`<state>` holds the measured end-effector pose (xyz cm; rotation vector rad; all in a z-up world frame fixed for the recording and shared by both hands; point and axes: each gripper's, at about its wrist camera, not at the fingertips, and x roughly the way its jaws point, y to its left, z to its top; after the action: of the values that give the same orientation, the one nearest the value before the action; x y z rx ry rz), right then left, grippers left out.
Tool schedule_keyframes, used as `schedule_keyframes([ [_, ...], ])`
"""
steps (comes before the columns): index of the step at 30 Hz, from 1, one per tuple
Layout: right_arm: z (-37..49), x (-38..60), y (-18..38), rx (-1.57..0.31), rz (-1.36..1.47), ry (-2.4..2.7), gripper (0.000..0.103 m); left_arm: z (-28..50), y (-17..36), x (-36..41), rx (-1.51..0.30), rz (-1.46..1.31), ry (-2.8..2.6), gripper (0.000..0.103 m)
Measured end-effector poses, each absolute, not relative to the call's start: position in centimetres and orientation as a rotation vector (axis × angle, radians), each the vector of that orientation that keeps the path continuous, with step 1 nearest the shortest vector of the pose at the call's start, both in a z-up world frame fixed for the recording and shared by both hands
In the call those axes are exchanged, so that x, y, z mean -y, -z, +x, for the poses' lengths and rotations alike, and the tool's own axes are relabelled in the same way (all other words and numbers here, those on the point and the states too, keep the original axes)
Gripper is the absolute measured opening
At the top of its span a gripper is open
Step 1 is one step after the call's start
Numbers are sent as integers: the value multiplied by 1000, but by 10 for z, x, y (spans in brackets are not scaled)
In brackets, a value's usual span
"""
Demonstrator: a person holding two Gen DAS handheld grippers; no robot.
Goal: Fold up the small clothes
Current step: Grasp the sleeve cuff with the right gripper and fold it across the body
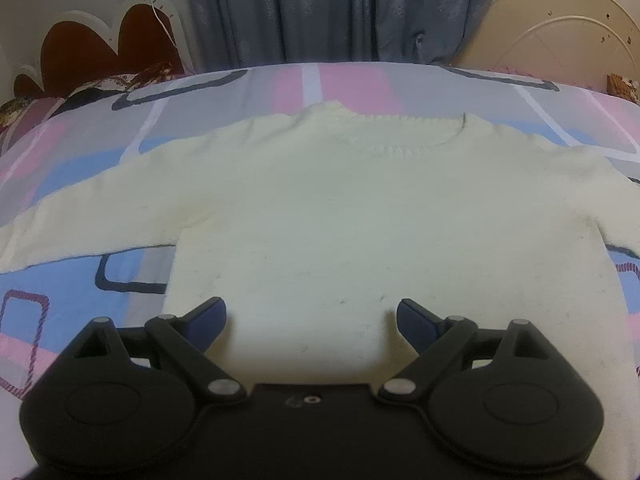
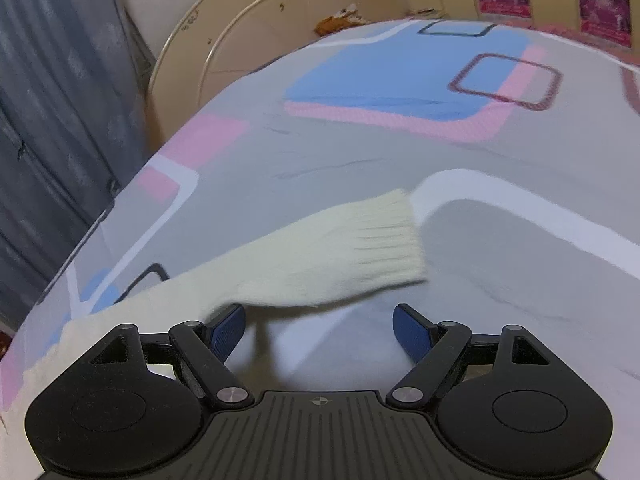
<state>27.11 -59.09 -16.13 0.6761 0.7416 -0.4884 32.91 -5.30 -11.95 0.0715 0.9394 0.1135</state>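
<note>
A small cream knitted sweater [image 1: 320, 208] lies flat on the bed, neckline away from me, both sleeves spread out to the sides. My left gripper [image 1: 311, 316] is open, hovering over the sweater's lower body near the hem, holding nothing. In the right wrist view the sweater's right sleeve [image 2: 340, 252] stretches across the bed with its ribbed cuff [image 2: 392, 236] at the end. My right gripper [image 2: 319, 322] is open just in front of the sleeve's near edge, empty.
The bed is covered by a patterned sheet [image 1: 72, 280] in grey, pink and blue with rectangles. A blue curtain [image 1: 332, 8] hangs behind the bed. A cream round headboard [image 2: 256, 28] stands at one end and a brown heart-shaped cushion [image 1: 104, 52] at the left.
</note>
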Motion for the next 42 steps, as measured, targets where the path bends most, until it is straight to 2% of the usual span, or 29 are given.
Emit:
schedule_keyframes([
  [10,265,617,163,-684,750,516,80,329,123,76,-944,96,-53,92],
  [12,273,614,161,-681,715,525,67,329,123,77,-940,101,-52,92],
  [13,277,614,161,-686,706,526,52,328,123,77,-938,98,-51,92],
  [14,279,614,161,-690,698,531,44,328,123,77,-938,96,-51,92],
  [15,281,616,161,-695,691,533,40,328,123,77,-937,94,-49,92],
  [16,282,614,161,-697,686,532,30,328,122,77,-935,95,-47,91],
  [17,283,614,161,-698,685,518,8,327,122,76,-932,99,-45,91],
  [23,294,596,145,-673,600,428,7,325,114,67,-915,80,-38,89],
  [27,304,555,115,-609,542,297,7,326,103,57,-884,50,-28,87],
  [33,335,439,81,-565,447,2,7,334,86,31,-854,15,-57,87],
  [42,364,249,108,-694,380,-360,7,338,85,-32,-851,-92,-126,89],
])
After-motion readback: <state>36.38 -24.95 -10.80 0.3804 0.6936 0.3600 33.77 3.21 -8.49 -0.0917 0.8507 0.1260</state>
